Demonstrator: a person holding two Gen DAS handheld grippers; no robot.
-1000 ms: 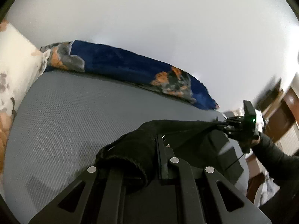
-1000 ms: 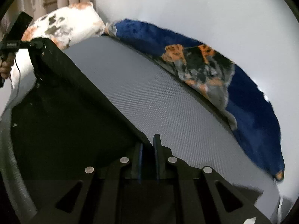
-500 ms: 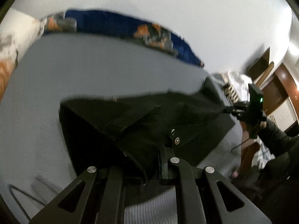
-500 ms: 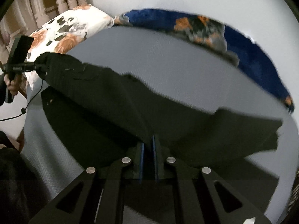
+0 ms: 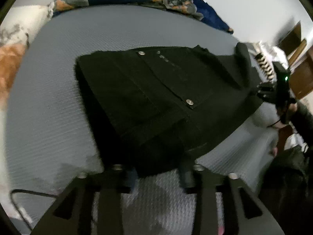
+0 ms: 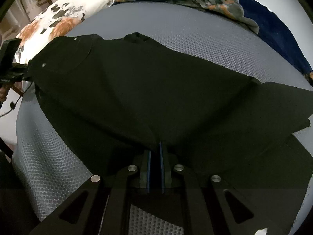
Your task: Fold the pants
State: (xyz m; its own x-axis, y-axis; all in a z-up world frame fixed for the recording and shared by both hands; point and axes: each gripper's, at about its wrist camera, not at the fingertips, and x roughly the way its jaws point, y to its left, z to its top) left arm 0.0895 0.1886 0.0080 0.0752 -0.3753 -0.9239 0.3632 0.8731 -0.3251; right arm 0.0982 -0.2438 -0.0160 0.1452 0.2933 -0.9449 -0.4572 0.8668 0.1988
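Black pants [image 5: 156, 98] lie spread on the grey mattress [image 5: 49, 98], filling the middle of both frames; the end with metal snaps shows centre in the left wrist view and upper left in the right wrist view.

Left gripper [image 5: 159, 174]: jaws spread wide at bottom centre, nothing between them, the near edge of the fabric just ahead of the tips. The same tool appears at the left edge of the right wrist view, level with the corner of the pants.

Right gripper [image 6: 155, 152]: jaws narrow, pinching a fold of the pants at lower centre, cloth draping away to either side. It also appears at the right edge of the left wrist view, green LED lit.

Background: floral pillow [image 6: 54, 21] upper left of the right wrist view, blue-and-orange blanket [image 5: 176, 2] along the top.
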